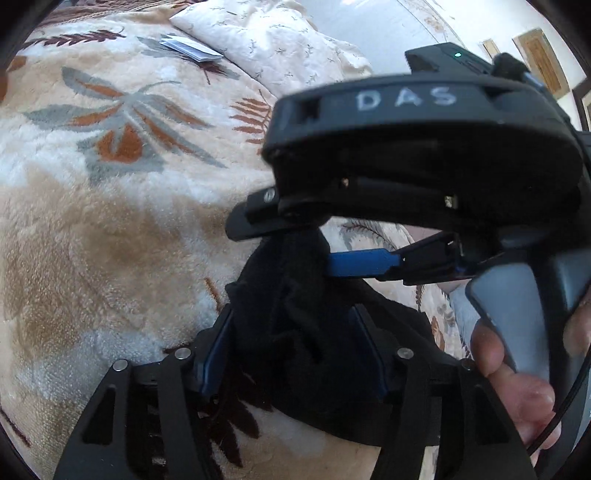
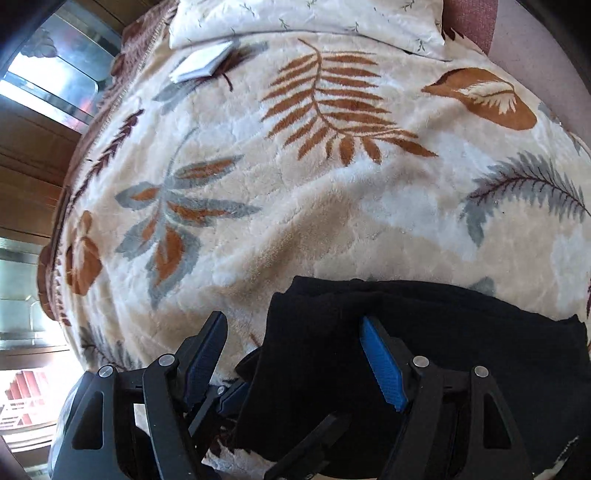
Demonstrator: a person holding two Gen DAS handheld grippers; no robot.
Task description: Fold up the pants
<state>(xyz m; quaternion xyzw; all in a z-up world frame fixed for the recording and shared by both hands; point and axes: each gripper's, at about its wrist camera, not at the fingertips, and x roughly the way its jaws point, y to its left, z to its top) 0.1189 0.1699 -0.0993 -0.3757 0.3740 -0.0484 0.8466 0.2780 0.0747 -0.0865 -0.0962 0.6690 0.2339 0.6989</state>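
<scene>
The black pants [image 2: 424, 332] lay on the bed's leaf-patterned blanket [image 2: 295, 192], filling the lower right of the right wrist view, with their long axis running roughly left to right across the frame and a folded edge at lower centre.

The right hand-held gripper [image 2: 295, 354] pointed steeply down over that left end. Its jaws stood wide, one blue pad over bare blanket, the other over the cloth, and neither pressed on anything.

In the left wrist view, the left hand-held gripper [image 1: 291, 347] had a bunched ridge of the pants [image 1: 295, 314] between its pads. The jaws stood partly apart, and the pads seemed beside the fabric rather than clamped on it (a judgement, since the dark cloth hid the contact).

The right hand-held gripper [image 1: 325, 243] crossed that same view from the right, its tips at the top of the bunch, so both sat at the same end, touching or nearly so.

The crowding looked like the main obstacle: either tool could snag the other.

A pillow [image 2: 314, 22] and a small white booklet [image 2: 203, 61] lay well apart, toward the top of the frame.
</scene>
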